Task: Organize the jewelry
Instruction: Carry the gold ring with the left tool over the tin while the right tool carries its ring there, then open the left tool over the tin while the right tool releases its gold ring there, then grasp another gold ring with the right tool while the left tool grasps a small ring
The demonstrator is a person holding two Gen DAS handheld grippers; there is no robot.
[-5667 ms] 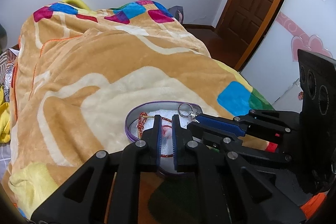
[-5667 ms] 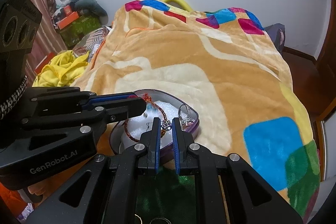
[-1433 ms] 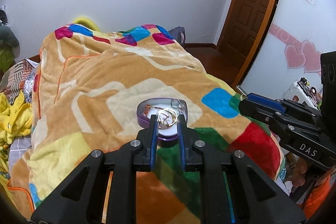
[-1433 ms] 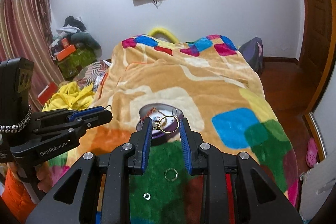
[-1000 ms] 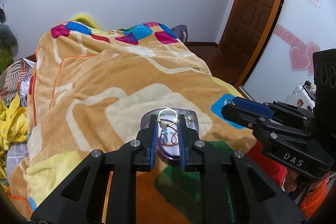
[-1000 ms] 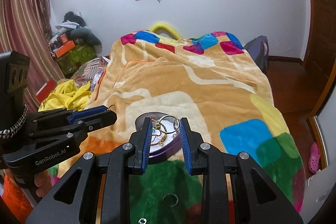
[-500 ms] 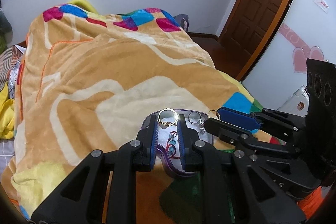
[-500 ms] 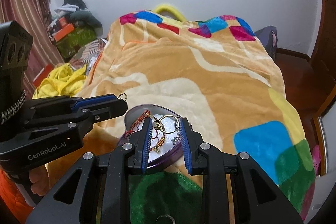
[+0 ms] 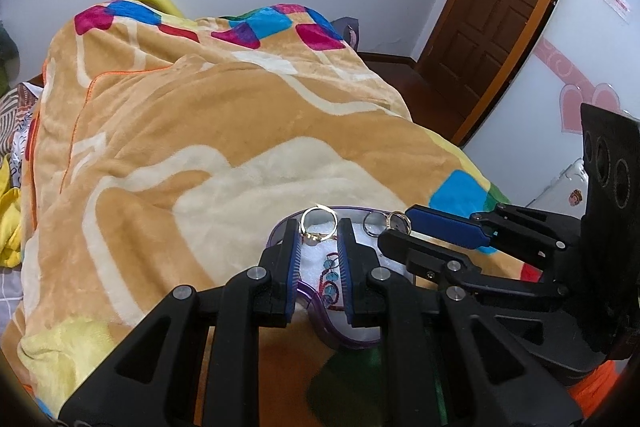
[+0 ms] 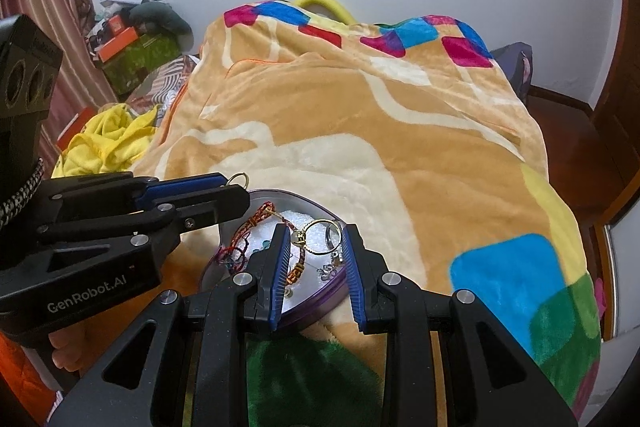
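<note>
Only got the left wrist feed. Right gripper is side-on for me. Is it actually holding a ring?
Observer: Yes. In the right wrist view the right gripper has a gold ring between its jaws, above the purple tray.
Operator: Anything in the tray I'm missing?
Observer: A red braided bracelet lies across the tray's left part.
Operator: How does the left gripper look from there?
Observer: The left gripper is at the tray's left rim, with a small gold ring poking out at its tip.
</note>
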